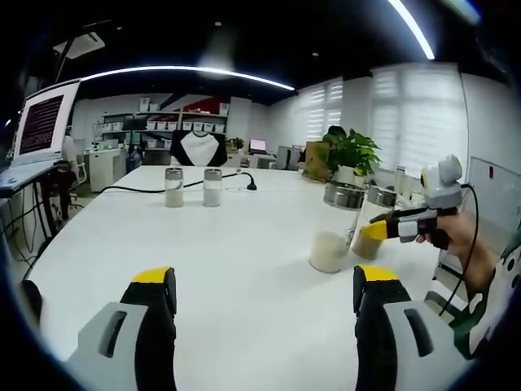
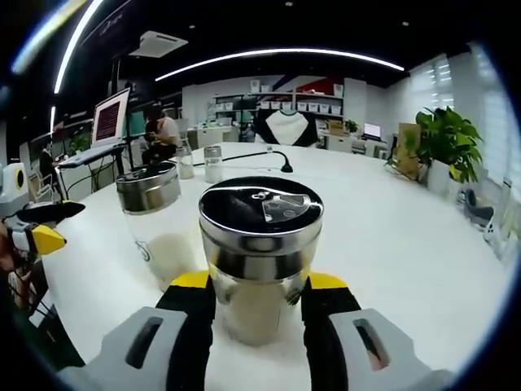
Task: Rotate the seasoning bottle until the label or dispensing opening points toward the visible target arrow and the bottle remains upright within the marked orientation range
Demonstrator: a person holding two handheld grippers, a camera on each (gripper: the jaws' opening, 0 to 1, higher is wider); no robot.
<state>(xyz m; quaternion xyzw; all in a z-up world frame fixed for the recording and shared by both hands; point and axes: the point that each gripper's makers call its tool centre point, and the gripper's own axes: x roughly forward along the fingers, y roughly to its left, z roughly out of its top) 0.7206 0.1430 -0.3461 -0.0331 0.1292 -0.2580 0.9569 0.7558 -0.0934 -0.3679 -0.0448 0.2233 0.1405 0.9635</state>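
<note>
A glass seasoning bottle (image 2: 260, 273) with a steel band and a dark dispensing lid stands upright on the white table (image 2: 407, 236). My right gripper (image 2: 259, 285) is shut on it, one yellow-tipped jaw against each side of the glass. In the left gripper view the same bottle (image 1: 368, 220) stands at the right with the right gripper (image 1: 378, 230) on it, held by a hand. A second bottle (image 1: 332, 232) half full of white powder stands just beside it. My left gripper (image 1: 264, 281) is open over bare table, well short of both.
Two more shakers (image 1: 174, 186) (image 1: 212, 186) stand far back on the table beside a black cable (image 1: 130, 190). A potted plant (image 1: 350, 153) sits at the far right edge. A monitor (image 1: 45, 122) stands off the left side. The left gripper (image 2: 55, 225) shows at the left.
</note>
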